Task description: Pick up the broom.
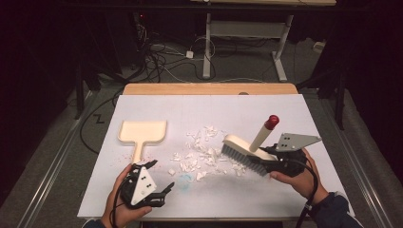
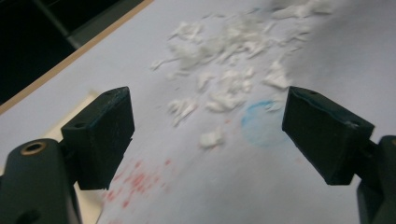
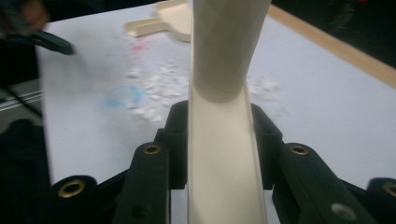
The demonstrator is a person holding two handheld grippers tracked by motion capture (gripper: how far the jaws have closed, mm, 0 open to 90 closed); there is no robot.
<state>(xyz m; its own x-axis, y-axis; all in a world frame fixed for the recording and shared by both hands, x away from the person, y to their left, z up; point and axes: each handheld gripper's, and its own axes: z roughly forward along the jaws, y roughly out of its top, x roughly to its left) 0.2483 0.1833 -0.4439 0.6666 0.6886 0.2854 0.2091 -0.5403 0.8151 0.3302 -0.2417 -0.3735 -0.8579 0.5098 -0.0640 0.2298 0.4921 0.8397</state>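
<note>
Right of centre on the white sheet (image 1: pixel 266 190), the brush (image 1: pixel 240 152) sits w/ bristles down at the right edge of the paper scraps (image 1: pixel 199 154), its cream handle angled up to a red tip. Right gripper (image 1: pixel 266 153) has its jaws pinched tight on that handle; in the right gripper view the handle runs straight up between them. Left gripper (image 1: pixel 159 178) has jaws spread wide, nothing in them, hovering over the sheet near the dustpan (image 1: pixel 142 133) handle.

Risks, judged from this: the dustpan lies flat & unheld, well left of the pile, so a sweep toward it would prob. shove the pan away or push bits past its lip. Scraps are light and loose; a quick stroke could flick them off the sheet. Grip is low on a smooth handle, so the brush may twist in the jaws under pressure.

Sheet has a faint blue ring (image 2: pixel 264 122) and red specks (image 2: pixel 137 179) near the pan handle. It covers a wooden table (image 1: pixel 209 89) whose far edge shows. Beyond: dark room, grey floor, tangled cables (image 1: pixel 161 59), white desk legs (image 1: pixel 207 45).
</note>
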